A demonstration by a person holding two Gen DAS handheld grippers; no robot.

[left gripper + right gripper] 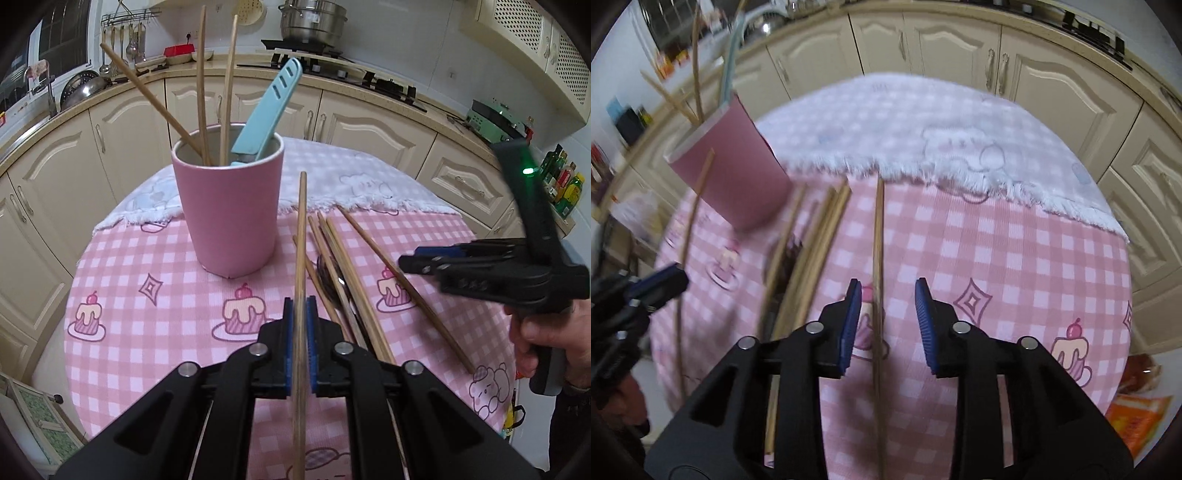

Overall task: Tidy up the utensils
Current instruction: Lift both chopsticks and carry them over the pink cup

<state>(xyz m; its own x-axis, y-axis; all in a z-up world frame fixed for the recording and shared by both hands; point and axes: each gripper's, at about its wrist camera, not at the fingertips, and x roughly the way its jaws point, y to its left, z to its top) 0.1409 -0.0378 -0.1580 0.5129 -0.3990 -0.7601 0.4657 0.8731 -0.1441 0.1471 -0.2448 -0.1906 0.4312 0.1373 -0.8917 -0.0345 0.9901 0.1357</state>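
Left wrist view: left gripper (300,343) clenched on one chopstick (301,236). Ahead, pink cup (229,210) already loaded with three chopsticks and a blue sheathed knife (267,114). Loose chopsticks (347,280) and a spoon (327,275) left, ahead-right.

Right wrist view: right gripper (888,325) released; single chopstick (878,258) lies between the jaws, ungripped. Cup sits ahead-left; path judged clear.

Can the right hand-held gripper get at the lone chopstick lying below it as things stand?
Probably yes: the right hand-held gripper is open, the lone chopstick runs between its jaws untouched, apart from the other chopsticks.
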